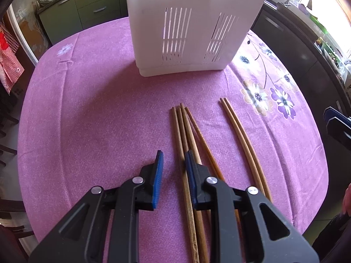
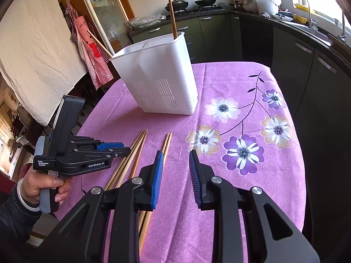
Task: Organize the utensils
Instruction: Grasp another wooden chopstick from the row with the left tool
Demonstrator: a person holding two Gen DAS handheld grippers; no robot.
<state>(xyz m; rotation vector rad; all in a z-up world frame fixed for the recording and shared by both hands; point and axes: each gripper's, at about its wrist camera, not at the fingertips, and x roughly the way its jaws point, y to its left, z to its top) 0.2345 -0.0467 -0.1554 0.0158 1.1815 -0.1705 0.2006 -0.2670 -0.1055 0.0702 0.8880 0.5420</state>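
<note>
My left gripper and right gripper both stand slightly open, holding nothing. The chopsticks near the table's front edge look light, stiff and slippery; I would pinch them mid-length.

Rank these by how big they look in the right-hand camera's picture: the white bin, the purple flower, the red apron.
1. White bin, clearly the largest.
2. Red apron, hanging further back, so it may really be bigger than it looks.
3. Purple flower, smallest, though it lies nearest the camera.
</note>
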